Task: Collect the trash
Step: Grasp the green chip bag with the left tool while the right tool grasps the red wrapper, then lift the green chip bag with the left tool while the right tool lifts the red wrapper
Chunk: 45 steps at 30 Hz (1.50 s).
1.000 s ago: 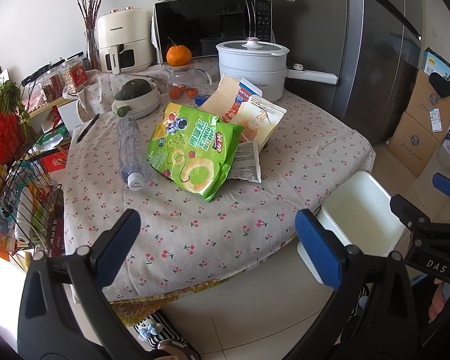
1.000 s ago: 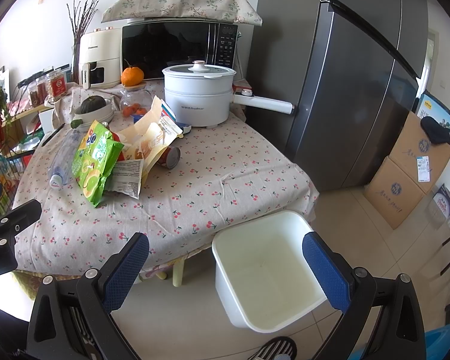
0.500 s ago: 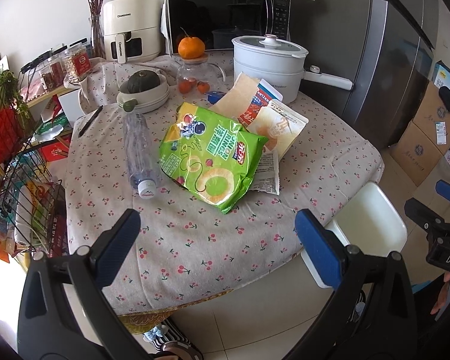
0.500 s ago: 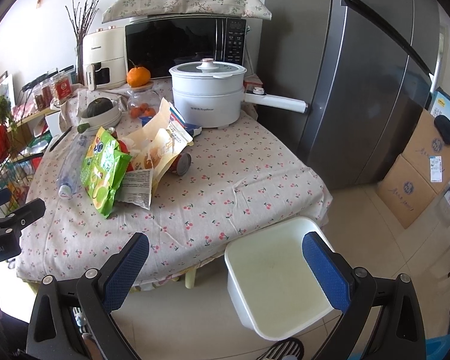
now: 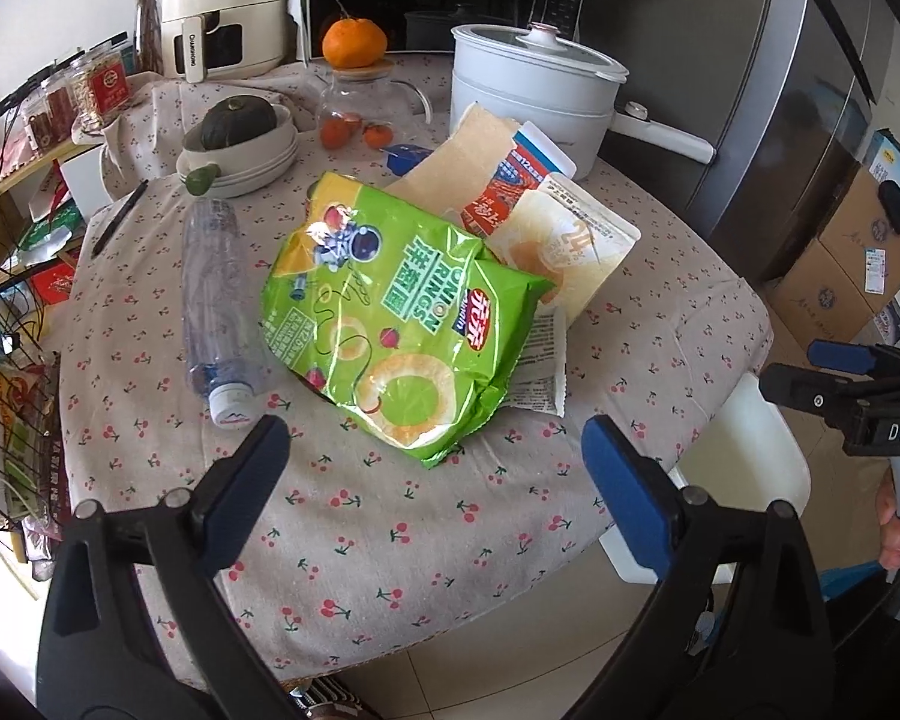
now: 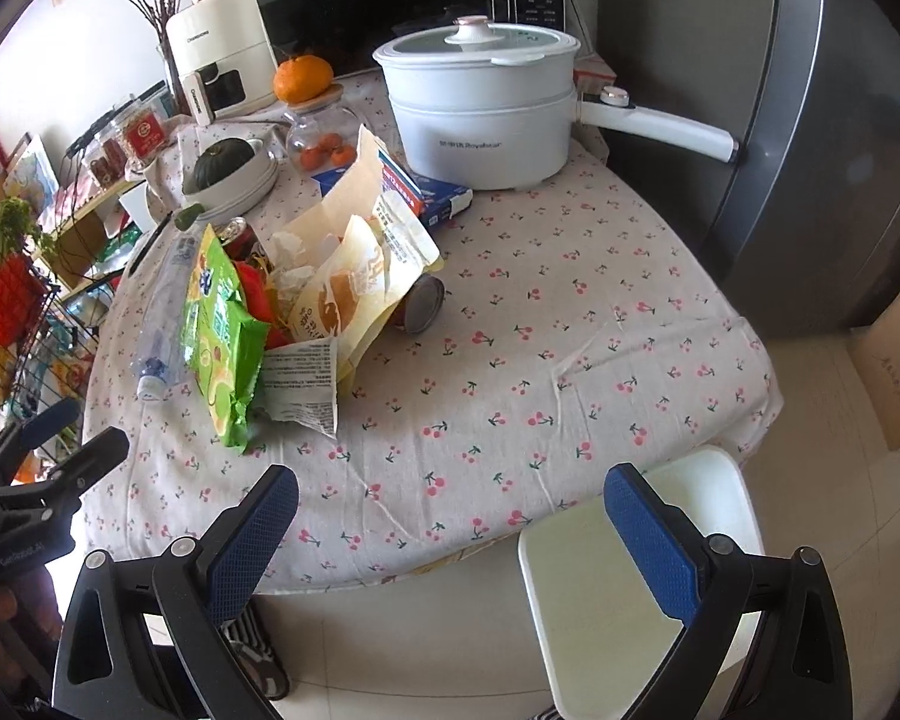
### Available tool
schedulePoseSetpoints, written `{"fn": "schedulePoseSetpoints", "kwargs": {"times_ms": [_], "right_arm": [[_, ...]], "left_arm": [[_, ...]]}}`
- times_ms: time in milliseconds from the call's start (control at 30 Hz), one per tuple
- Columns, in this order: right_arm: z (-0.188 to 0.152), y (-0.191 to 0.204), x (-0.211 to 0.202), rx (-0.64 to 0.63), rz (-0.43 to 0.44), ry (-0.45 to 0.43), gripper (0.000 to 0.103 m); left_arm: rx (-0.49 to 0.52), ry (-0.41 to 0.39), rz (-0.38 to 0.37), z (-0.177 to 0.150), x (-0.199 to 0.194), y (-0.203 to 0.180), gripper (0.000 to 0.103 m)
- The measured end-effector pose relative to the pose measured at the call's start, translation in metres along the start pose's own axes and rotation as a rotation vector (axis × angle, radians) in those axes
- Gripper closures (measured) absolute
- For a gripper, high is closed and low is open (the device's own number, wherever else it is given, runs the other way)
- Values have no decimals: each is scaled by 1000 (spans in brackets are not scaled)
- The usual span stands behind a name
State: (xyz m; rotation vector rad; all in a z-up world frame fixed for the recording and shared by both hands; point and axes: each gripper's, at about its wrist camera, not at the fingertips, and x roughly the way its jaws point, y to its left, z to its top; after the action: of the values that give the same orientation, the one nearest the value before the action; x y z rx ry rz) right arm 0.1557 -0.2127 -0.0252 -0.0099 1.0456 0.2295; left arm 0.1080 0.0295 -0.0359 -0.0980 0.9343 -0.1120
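Note:
A heap of trash lies on the cherry-print tablecloth (image 5: pixel 390 528): a green onion-ring snack bag (image 5: pixel 390 312), a clear plastic bottle (image 5: pixel 216 300) to its left, cream bread wrappers (image 5: pixel 570 252), a printed paper slip (image 6: pixel 303 372) and a can (image 6: pixel 420 312). A white bin (image 6: pixel 630 570) stands on the floor at the table's near right corner. My left gripper (image 5: pixel 435 480) is open and empty just short of the green bag. My right gripper (image 6: pixel 450 534) is open and empty over the table's front edge, beside the bin.
A white electric pot (image 6: pixel 480 114) with a long handle stands at the back of the table, next to a jar topped by an orange (image 5: pixel 354 42) and stacked bowls holding a squash (image 5: pixel 240 126). A fridge (image 6: pixel 810 120) and cardboard boxes (image 5: pixel 846 276) stand on the right, wire racks (image 5: pixel 6 396) on the left.
Both grippers have moved forward toward the table. The trash heap now looks larger and closer. Both stay open; nothing on the table has moved.

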Motion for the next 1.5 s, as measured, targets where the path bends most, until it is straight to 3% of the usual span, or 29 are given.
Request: {"fn": "schedulePoseSetpoints", "kwargs": {"times_ms": [100, 233, 367, 467, 533, 733, 933, 1133, 1500], "right_arm": [[0, -11, 25, 29, 37, 87, 5], [7, -25, 31, 52, 35, 75, 6], [12, -35, 35, 71, 35, 70, 6], [12, -39, 40, 77, 30, 78, 6], [11, -41, 43, 85, 33, 85, 6], [10, -41, 45, 94, 56, 78, 6], [16, -23, 49, 70, 77, 57, 6], [24, 6, 59, 41, 124, 44, 11], [23, 96, 90, -146, 261, 100, 19]], "left_arm": [[41, -10, -5, 6, 20, -18, 19], [115, -4, 71, 11, 46, -31, 27], [116, 23, 117, 17, 67, -30, 35], [104, 23, 124, 21, 78, -32, 50], [102, 36, 129, 23, 81, -32, 69], [79, -17, 67, 26, 51, -27, 84], [-16, -84, -26, 27, 8, 5, 88], [-98, -145, -72, 23, -26, 40, 89], [-111, -154, -83, 7, -39, 74, 89]]}}
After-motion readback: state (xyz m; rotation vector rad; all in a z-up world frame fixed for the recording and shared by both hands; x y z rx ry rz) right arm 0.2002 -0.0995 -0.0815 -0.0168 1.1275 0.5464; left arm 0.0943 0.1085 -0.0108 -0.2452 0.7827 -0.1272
